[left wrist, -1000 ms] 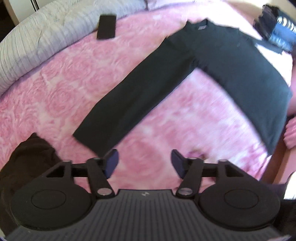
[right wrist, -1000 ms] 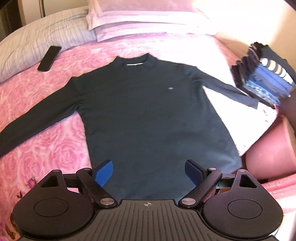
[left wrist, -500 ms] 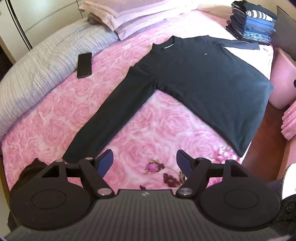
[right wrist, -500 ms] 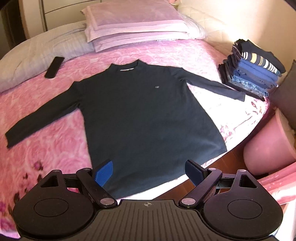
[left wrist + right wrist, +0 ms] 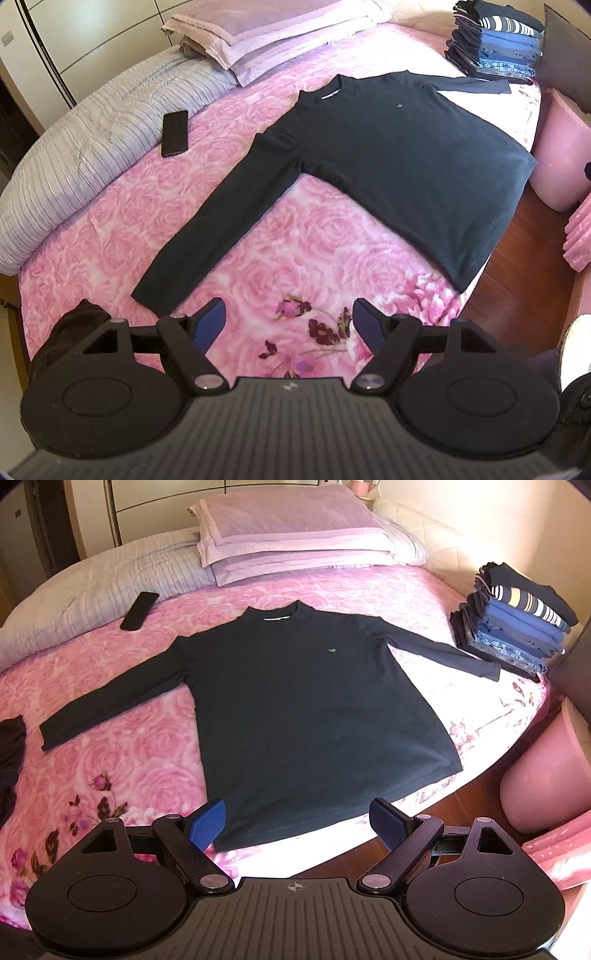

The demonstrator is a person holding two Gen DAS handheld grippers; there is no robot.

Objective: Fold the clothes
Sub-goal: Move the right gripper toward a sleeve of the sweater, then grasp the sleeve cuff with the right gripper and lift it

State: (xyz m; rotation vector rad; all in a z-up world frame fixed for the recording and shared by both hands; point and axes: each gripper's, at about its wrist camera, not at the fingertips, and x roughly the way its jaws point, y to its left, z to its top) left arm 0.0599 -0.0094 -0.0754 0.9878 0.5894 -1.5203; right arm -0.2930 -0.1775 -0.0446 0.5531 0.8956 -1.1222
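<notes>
Above the pink rose-patterned bedspread (image 5: 122, 236), the left gripper (image 5: 289, 320) hovers with jaws apart, empty, the dark long-sleeved shirt (image 5: 295, 701) lying flat ahead of it, while the right gripper (image 5: 297, 821) hangs spread and empty just over the shirt's hem.

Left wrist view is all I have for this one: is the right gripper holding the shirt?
Observer: No. The right gripper is open and holds nothing.
Operator: Where is it pointing?
Observer: At the shirt's hem, by the bed's edge. Its fingers frame the hem; I can't tell whether they touch it.
Operator: The chest mark is only a dot for me.
Observer: From the right wrist it's a small pale emblem, facing up.
</notes>
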